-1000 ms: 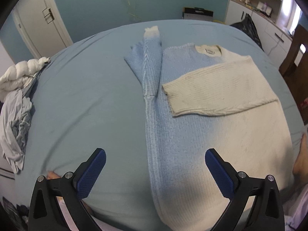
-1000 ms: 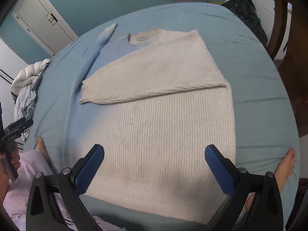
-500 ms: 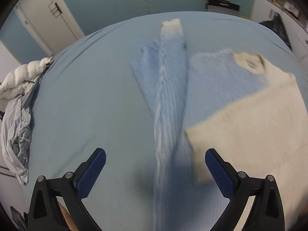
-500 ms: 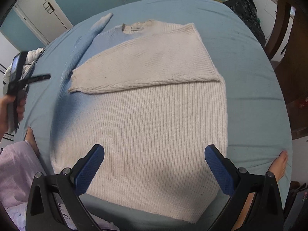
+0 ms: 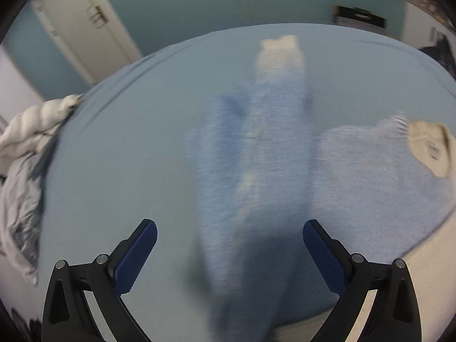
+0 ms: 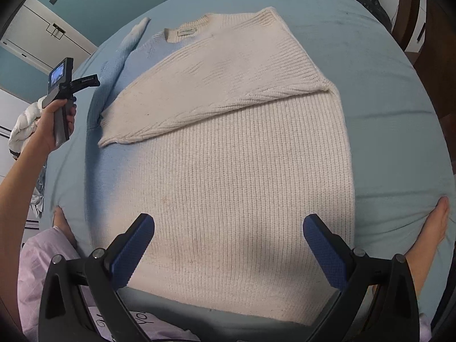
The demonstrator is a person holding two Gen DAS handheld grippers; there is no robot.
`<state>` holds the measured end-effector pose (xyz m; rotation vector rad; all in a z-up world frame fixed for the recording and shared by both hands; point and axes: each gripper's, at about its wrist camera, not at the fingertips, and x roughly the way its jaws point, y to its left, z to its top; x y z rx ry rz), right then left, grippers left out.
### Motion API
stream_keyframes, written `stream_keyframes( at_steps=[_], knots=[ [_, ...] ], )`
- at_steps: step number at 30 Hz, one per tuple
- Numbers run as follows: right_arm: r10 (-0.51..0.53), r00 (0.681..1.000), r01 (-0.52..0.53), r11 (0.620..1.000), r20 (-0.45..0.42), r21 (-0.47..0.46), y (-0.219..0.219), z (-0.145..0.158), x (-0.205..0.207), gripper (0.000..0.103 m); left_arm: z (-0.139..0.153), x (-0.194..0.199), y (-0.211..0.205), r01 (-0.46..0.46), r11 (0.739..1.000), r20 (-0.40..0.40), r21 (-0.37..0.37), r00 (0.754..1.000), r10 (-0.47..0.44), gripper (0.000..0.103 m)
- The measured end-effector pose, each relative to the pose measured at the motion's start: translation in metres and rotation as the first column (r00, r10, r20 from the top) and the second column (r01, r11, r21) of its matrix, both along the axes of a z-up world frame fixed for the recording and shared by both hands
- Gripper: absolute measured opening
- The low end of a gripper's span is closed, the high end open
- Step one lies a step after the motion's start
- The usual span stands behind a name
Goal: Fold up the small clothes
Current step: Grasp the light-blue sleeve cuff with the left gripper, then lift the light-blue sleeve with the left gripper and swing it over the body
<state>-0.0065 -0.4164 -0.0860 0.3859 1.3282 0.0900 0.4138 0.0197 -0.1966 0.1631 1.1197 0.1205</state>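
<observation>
A knit sweater (image 6: 242, 171), cream fading to light blue on its left side, lies flat on the blue bed. Its cream right sleeve (image 6: 216, 85) is folded across the chest. Its blue left sleeve (image 5: 268, 154) stretches straight up the bed, cream cuff (image 5: 280, 45) at the far end; this view is blurred. My left gripper (image 5: 229, 252) is open and empty, hovering over the blue sleeve's near end. It also shows in the right wrist view (image 6: 67, 85), held in a hand. My right gripper (image 6: 228, 246) is open and empty above the sweater's hem.
The bed sheet (image 6: 384, 114) is blue. A pile of white and grey bedding (image 5: 25, 159) lies at the bed's left edge. The person's bare foot (image 6: 433, 225) rests at the right edge. A white door (image 5: 85, 28) and teal wall stand behind.
My left gripper has moved forward and left along the blue sleeve, away from the hem. My right gripper has shifted slightly closer over the sweater. The sweater has not moved.
</observation>
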Motion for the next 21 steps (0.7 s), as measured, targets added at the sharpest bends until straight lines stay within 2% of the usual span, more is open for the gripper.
stream_keyframes(
  at_steps=[1, 2, 4, 5, 6, 7, 8, 9, 10, 11, 13, 15, 17, 19, 21],
  knots=[
    [-0.002, 1.0, 0.002, 1.0, -0.003, 0.014, -0.001, -0.001, 0.0, 0.102, -0.006, 0.0, -0.01, 0.049, 0.999, -0.013, -0.023, 0.999, -0.049, 0.103],
    [-0.006, 1.0, 0.006, 0.999, -0.011, 0.04, -0.003, -0.003, -0.001, 0.102, -0.011, 0.0, -0.019, 0.077, 0.997, -0.021, -0.007, 0.997, -0.077, 0.103],
    [-0.011, 1.0, 0.013, 0.997, -0.028, 0.079, -0.004, -0.006, -0.002, 0.102, -0.029, -0.004, -0.037, 0.133, 0.985, -0.061, 0.107, 0.99, -0.127, 0.103],
    [-0.012, 0.999, 0.015, 0.996, -0.034, 0.087, -0.004, -0.007, -0.003, 0.102, -0.041, -0.005, -0.042, 0.148, 0.976, -0.108, 0.162, 0.985, -0.131, 0.099],
    [-0.012, 0.999, 0.016, 0.996, -0.037, 0.086, -0.004, -0.006, -0.003, 0.102, -0.048, -0.007, -0.045, 0.156, 0.97, -0.137, 0.188, 0.982, -0.131, 0.092],
    [-0.012, 0.999, 0.014, 0.997, -0.037, 0.081, -0.004, -0.005, -0.004, 0.102, -0.049, -0.01, -0.046, 0.156, 0.969, -0.129, 0.189, 0.983, -0.133, 0.089],
    [-0.012, 0.999, 0.014, 0.997, -0.035, 0.075, -0.004, -0.005, -0.004, 0.102, -0.042, -0.014, -0.045, 0.145, 0.976, -0.096, 0.165, 0.987, -0.13, 0.069],
    [-0.012, 0.999, 0.014, 0.997, -0.033, 0.073, -0.004, -0.004, -0.005, 0.102, -0.039, -0.015, -0.044, 0.129, 0.977, -0.091, 0.167, 0.989, -0.115, 0.039],
    [-0.014, 0.999, 0.016, 0.997, -0.029, 0.077, -0.005, -0.002, -0.006, 0.102, -0.034, -0.016, -0.038, 0.098, 0.975, -0.085, 0.2, 0.993, -0.083, 0.029],
    [-0.015, 1.0, 0.017, 0.997, -0.024, 0.079, -0.004, 0.0, -0.007, 0.102, -0.027, -0.016, -0.029, 0.062, 0.979, -0.079, 0.194, 0.996, -0.047, 0.024],
    [-0.013, 1.0, 0.014, 0.997, -0.011, 0.076, -0.006, 0.002, -0.007, 0.102, -0.01, -0.015, -0.012, 0.001, 0.994, -0.055, 0.111, 0.998, 0.005, 0.02],
    [-0.012, 1.0, 0.012, 0.998, 0.004, 0.065, -0.006, 0.007, -0.008, 0.102, 0.006, -0.018, 0.008, -0.058, 0.997, -0.028, 0.055, 0.998, 0.06, 0.017],
    [-0.015, 1.0, 0.014, 0.998, 0.013, 0.067, -0.006, 0.008, -0.008, 0.102, 0.02, -0.024, 0.028, -0.108, 0.994, -0.009, -0.009, 0.994, 0.108, 0.015],
    [-0.013, 1.0, 0.012, 0.998, 0.011, 0.067, -0.003, 0.007, -0.006, 0.102, 0.034, -0.035, 0.054, -0.137, 0.985, 0.014, -0.105, 0.99, 0.139, 0.015],
    [-0.014, 1.0, 0.013, 0.997, 0.01, 0.07, -0.002, 0.007, -0.005, 0.102, 0.042, -0.044, 0.079, -0.14, 0.979, 0.032, -0.145, 0.989, 0.146, 0.013]
  ],
)
